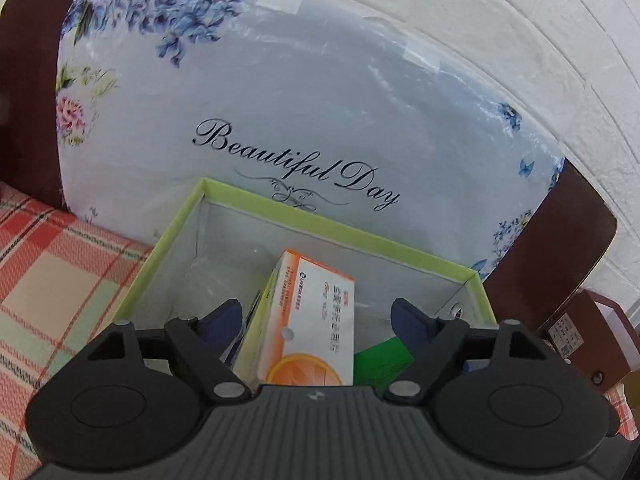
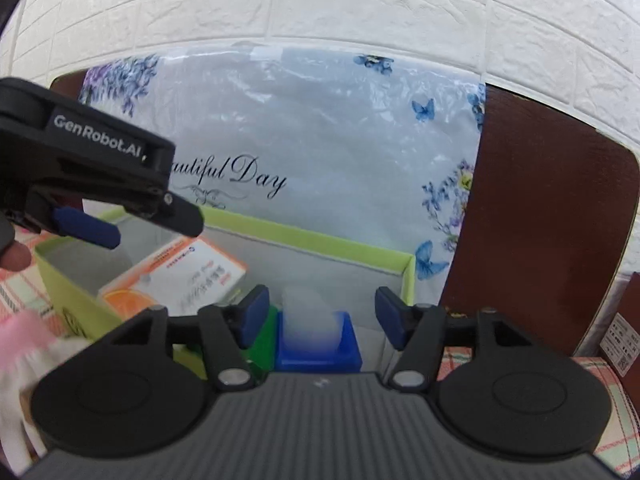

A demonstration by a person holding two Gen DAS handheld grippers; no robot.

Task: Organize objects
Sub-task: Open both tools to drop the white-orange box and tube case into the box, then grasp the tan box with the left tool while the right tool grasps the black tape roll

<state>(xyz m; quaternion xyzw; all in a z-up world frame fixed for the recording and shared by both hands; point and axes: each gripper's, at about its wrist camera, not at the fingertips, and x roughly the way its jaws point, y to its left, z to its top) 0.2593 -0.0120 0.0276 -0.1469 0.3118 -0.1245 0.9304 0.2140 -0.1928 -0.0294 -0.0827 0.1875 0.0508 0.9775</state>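
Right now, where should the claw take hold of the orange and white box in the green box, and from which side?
Grip the orange and white box by its raised upper end, from above. It leans tilted inside the green box, so that end stands free and the walls block the sides.

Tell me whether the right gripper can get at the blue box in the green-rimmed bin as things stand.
Probably yes. The right gripper is open, nothing between its pads, and the blue box sits straight ahead below them inside the green-rimmed bin. The left gripper hangs over the orange-and-white box, off to the side.
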